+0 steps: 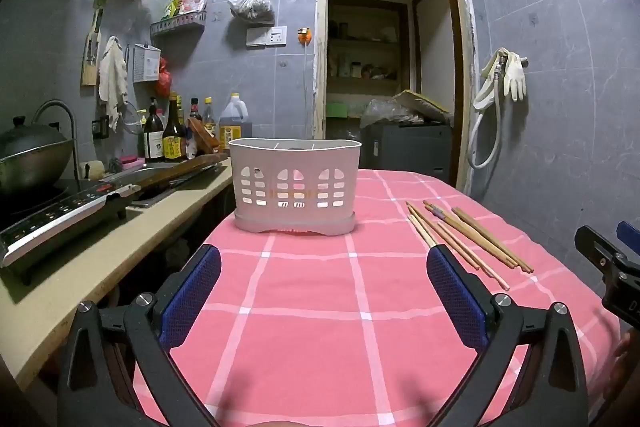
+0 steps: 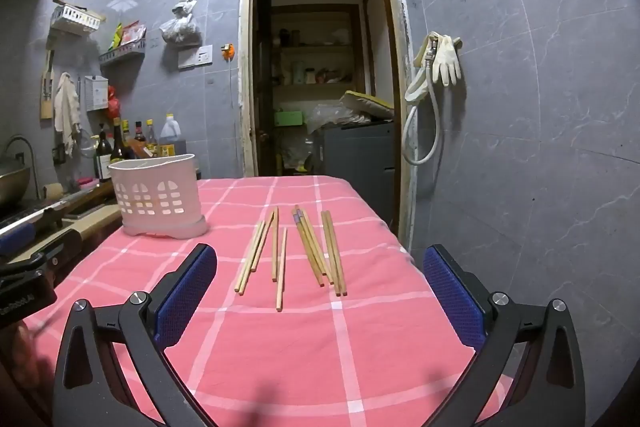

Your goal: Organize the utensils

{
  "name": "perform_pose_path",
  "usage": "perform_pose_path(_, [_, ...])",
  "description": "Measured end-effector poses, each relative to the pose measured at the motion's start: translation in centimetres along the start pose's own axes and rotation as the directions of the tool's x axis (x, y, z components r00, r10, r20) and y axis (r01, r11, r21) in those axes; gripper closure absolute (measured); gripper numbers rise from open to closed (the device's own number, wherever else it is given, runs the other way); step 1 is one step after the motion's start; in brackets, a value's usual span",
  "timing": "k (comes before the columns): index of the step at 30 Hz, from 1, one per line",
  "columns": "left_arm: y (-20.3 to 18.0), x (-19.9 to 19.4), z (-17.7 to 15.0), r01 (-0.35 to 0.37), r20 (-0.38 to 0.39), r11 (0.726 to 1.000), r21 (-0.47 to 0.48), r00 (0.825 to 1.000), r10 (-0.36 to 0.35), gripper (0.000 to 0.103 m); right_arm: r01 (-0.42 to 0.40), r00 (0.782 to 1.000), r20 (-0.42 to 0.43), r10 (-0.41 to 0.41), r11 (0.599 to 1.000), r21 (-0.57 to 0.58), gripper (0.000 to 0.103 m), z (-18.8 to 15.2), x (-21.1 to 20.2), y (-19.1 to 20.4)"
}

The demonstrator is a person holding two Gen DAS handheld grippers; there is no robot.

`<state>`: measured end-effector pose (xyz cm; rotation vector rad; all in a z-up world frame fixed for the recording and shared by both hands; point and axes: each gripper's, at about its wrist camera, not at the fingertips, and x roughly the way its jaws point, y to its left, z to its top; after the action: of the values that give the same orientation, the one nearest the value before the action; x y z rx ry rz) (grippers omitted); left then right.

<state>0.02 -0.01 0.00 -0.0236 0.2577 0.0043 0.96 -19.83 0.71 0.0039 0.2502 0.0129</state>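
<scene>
On the pink checked tablecloth [image 2: 304,339] the chopsticks [image 2: 296,251] lie loose in two rough clusters, some crossing or touching one another, all flat on the cloth. The white slotted holder [image 2: 158,197] stands upright near the far left corner of the table, well apart from the chopsticks and to their left.

The right gripper [image 2: 320,291] hovers over the near part of the table, pointed slightly downward at the chopsticks, its jaws spread wide with nothing between them. The left gripper [image 1: 324,287] faces the holder [image 1: 295,187], jaws equally wide and empty.

Judgement: the step in hand appears to be the first pick-up, and no chopstick is yet in the holder as far as can be seen. For a sound grip, the right gripper should probably come down across the sticks, not along them, near their middle, closing on one or a tight pair so the load does not swing. The thin sticks lie flush on soft cloth, so the pads may snag the fabric. The left gripper could steady the light holder during insertion.

Not verifiable: the holder's interior is largely hidden behind its wall, though dividers show at the rim in the left wrist view; any contents cannot be confirmed. One chopstick carries a purplish band near its far end, the nature of which is unclear. The exact count of sticks is uncertain where they overlap. The near table edge is cut off by both grippers' frames.
</scene>
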Motion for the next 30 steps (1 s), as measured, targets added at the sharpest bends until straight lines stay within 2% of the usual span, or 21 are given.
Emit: perform_pose_path(30, [0.04, 0.02, 0.00, 0.002, -0.001, 1.000, -0.009, 1.000, -0.002, 0.002, 0.000, 1.000, 0.002, 0.000, 1.000, 0.000, 0.000, -0.08, 0.10, 0.09])
